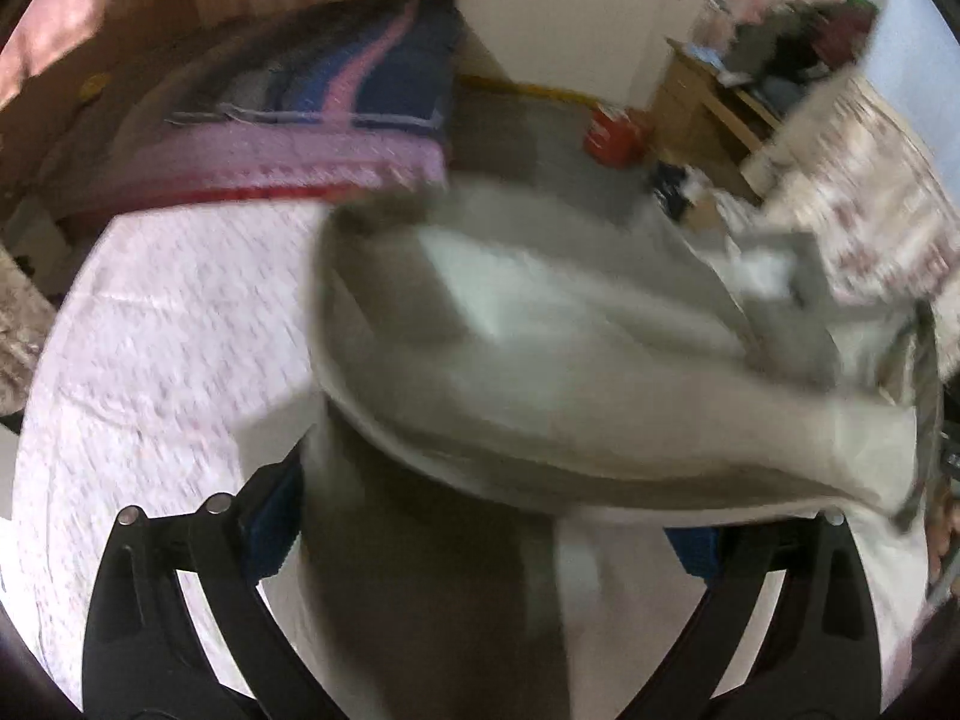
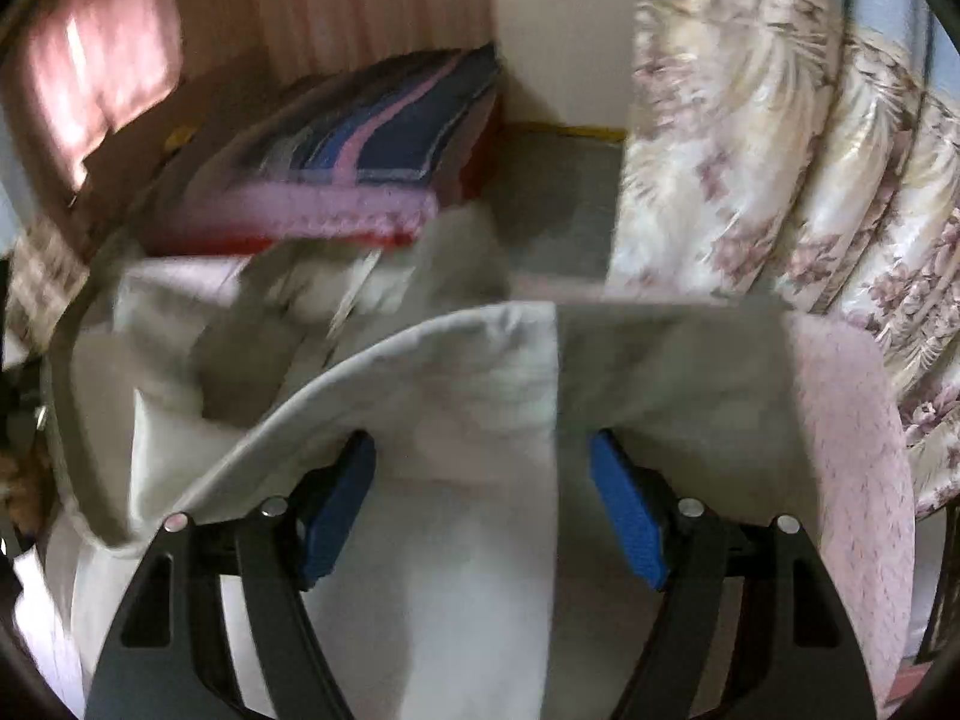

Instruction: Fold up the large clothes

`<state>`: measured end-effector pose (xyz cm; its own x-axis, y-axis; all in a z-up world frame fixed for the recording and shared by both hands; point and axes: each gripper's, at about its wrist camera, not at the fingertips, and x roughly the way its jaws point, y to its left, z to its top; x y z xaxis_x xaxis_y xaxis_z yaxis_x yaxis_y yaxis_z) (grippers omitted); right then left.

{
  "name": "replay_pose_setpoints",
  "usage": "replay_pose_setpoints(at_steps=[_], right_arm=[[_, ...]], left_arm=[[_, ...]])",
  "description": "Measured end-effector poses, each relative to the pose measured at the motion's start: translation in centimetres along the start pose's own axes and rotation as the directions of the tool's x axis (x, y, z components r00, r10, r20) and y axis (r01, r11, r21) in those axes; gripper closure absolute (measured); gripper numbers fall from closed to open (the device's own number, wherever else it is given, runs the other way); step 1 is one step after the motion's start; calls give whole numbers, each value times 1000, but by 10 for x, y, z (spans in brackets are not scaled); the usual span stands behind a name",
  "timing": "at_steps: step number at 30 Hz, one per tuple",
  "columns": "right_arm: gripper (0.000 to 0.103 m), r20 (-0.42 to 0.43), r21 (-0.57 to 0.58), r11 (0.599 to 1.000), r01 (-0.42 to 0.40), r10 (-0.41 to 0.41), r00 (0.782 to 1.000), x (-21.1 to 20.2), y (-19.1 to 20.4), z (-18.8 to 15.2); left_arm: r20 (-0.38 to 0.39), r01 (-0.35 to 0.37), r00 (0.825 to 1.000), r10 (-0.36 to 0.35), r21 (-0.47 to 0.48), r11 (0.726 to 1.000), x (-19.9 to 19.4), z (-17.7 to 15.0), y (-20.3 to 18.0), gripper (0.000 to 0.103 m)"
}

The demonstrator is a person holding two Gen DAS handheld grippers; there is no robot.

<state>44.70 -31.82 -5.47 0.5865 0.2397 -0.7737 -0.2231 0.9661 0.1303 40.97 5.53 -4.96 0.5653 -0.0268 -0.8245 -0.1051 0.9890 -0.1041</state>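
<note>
1. Blue pads of the right gripper (image 2: 483, 510) stand wide apart, with pale cloth of the garment (image 2: 456, 396) draped over and between them; neither pad visibly presses on it.
2. On the left gripper (image 1: 489, 534), the garment (image 1: 540, 360) hangs in front of the fingers and hides the gap, so I cannot tell whether they clamp it or stand apart.
3. That garment, off-white with grey shadowed folds, is bunched and blurred above the bed (image 1: 156, 348), toward its far right side.
4. Pink patterned sheeting covers the bed.
5. Beyond the far edge of the bed lies a stack of folded blankets (image 1: 336, 96) in navy, pink and lilac.
6. At the right hangs a floral curtain (image 2: 780, 180).
7. A red box (image 1: 612, 132) sits on the grey floor (image 1: 528, 132) beyond.
</note>
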Motion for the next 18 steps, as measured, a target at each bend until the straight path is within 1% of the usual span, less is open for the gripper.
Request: replay_pose_setpoints(at_steps=[1, 3, 5, 7, 8, 9, 11, 12, 13, 15, 16, 17, 18], right_arm=[[28, 14, 17, 1000, 19, -19, 1000, 4, -4, 4], [28, 22, 54, 996, 73, -74, 997, 15, -17, 12], [28, 11, 78, 990, 121, -122, 992, 26, -29, 14], [28, -4, 88, 982, 169, -170, 986, 35, -41, 12], [28, -13, 93, 978, 189, -189, 982, 39, -50, 11], [28, -19, 94, 975, 202, -201, 979, 41, -57, 7], [28, -22, 94, 968, 233, -232, 972, 41, -68, 1], [23, -23, 91, 964, 249, -248, 968, 40, -72, -1], [21, -25, 95, 964, 249, -248, 968, 38, -78, -4], [21, -14, 114, 966, 233, -233, 972, 31, -87, -8], [21, -1, 115, 964, 240, -241, 970, 25, -88, -10], [21, 25, 108, 963, 246, -250, 968, 13, -88, -10], [21, 46, 103, 966, 239, -244, 969, 3, -88, -10]], left_arm=[[26, -49, 998, 49, 3, 999, 3, 7, 2, 5], [63, -138, 989, 137, 6, 990, 10, 17, 5, 5], [101, -248, 964, 246, 15, 969, 15, 23, 9, 5], [112, -337, 936, 333, 16, 941, 25, 25, 13, 5], [103, -359, 929, 356, 16, 933, 31, 23, 15, 5], [94, -368, 926, 365, 18, 930, 35, 22, 18, 5], [66, -401, 915, 398, 32, 916, 46, 16, 26, 5], [58, -401, 915, 399, 31, 915, 49, 16, 31, 5], [47, -387, 921, 386, 14, 922, 51, 14, 37, 5], [39, -365, 930, 366, -30, 931, 48, 14, 48, 5], [37, -337, 940, 339, -47, 940, 45, 15, 52, 5], [46, -312, 948, 315, -58, 948, 41, 15, 54, 7], [57, -298, 952, 302, -62, 952, 35, 15, 57, 8]])
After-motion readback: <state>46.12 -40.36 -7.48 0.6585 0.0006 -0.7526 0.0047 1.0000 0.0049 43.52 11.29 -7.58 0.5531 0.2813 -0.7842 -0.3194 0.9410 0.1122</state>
